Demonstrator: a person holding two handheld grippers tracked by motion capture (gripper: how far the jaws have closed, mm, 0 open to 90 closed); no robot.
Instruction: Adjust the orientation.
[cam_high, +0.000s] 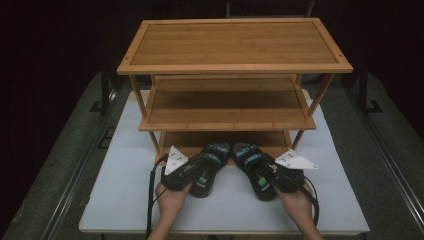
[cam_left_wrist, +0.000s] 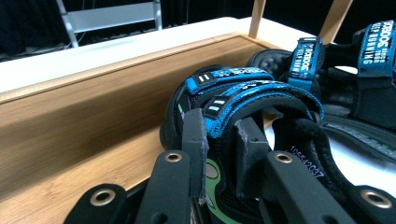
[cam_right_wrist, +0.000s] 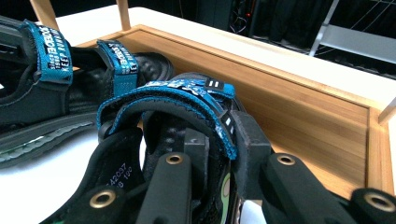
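High view: both tongs, left (cam_high: 204, 170) and right (cam_high: 260, 172), clamp sandals (cam_high: 212, 162) against the bamboo rack's (cam_high: 227, 117) bottom shelf.

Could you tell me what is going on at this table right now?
A person holds a gripper in each hand, each shut on one black-and-blue sandal. The left gripper pinches the left sandal by its side strap, and the right gripper pinches the right sandal the same way. Both sandals sit with their toes at the front edge of the bottom shelf of a three-tier wooden rack; their heels are over the white table.
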